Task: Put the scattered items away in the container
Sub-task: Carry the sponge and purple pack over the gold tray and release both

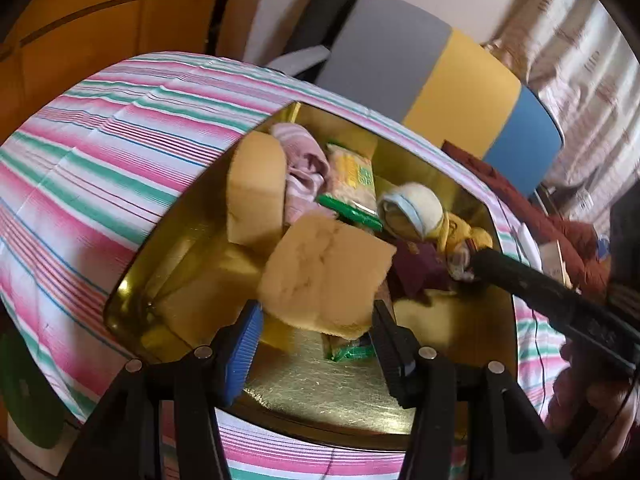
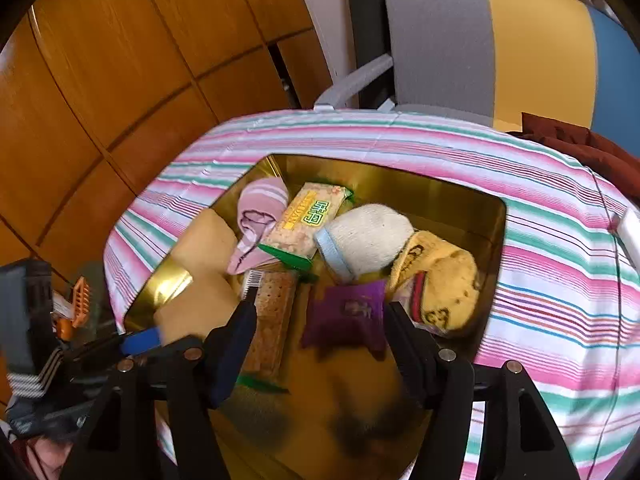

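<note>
Gold tin [image 1: 132, 280] sits on the striped cloth [image 1: 88, 152] over the bench, already crowded.

Left wrist view: left gripper [image 1: 316, 320] has its jaws spread, with a tan sponge [image 1: 324, 276] between them, tilted over the tin; whether the pads actually touch it is hard to tell, edges are blurred. Second tan sponge [image 1: 256, 188] stands against the far-left wall. Behind it a pink sock [image 1: 304, 168], then a green-edged cracker pack [image 1: 352, 184], a white sock [image 1: 416, 204], a yellow sock [image 1: 464, 232]. Another green wrapper [image 1: 348, 350] is mostly hidden under the held sponge. Right gripper's finger [image 1: 560, 300] cuts in from the right, tip near the yellow sock. Chair back [image 1: 400, 60] beyond the bench.

Right wrist view: right gripper [image 2: 320, 320] jaws spread, over a purple pouch [image 2: 348, 316] that lies between them; contact unclear, pouch smeared by motion. Biscuit pack [image 2: 272, 320] just left of it, partly behind the left jaw. White sock [image 2: 368, 236], yellow sock [image 2: 444, 288], pink sock [image 2: 260, 216], cracker pack [image 2: 308, 220] further back. Left gripper [image 2: 140, 340] at the tin's left edge by a sponge [image 2: 200, 308]. Tin floor near the lens is a dark blur. Wood panels [image 2: 120, 60] on the left.
</note>
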A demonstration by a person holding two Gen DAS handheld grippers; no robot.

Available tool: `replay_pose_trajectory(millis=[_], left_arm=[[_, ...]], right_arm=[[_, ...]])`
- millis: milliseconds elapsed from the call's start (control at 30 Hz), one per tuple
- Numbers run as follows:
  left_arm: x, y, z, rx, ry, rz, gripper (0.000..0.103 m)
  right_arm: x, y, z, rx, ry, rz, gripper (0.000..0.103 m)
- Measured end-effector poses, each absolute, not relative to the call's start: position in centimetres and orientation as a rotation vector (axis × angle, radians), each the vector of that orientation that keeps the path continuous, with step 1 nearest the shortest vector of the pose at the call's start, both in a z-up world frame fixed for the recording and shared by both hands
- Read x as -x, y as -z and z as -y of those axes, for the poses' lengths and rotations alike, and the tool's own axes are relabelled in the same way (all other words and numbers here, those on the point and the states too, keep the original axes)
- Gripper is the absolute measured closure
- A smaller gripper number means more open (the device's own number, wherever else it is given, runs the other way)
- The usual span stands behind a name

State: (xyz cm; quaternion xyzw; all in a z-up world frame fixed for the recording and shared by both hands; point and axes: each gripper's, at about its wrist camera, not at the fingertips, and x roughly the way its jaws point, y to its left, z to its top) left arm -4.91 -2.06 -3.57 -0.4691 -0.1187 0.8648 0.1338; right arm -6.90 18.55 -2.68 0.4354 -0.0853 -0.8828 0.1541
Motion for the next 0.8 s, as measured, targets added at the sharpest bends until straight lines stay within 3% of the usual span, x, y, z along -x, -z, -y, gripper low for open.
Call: replay_pose_trajectory(millis=[467,800], left_arm=[[3.7,0.9,3.0,1.262,-2.659,0.503,0.047],[2.7,0.1,-2.6,1.235,-2.505,0.437,0.041]], right_arm=[[3.3,0.8,-22.7,-1.168,2.581,0.351,0.034],[0.8,0.2,-27.5,-1.172,2.664,0.388,0.031]])
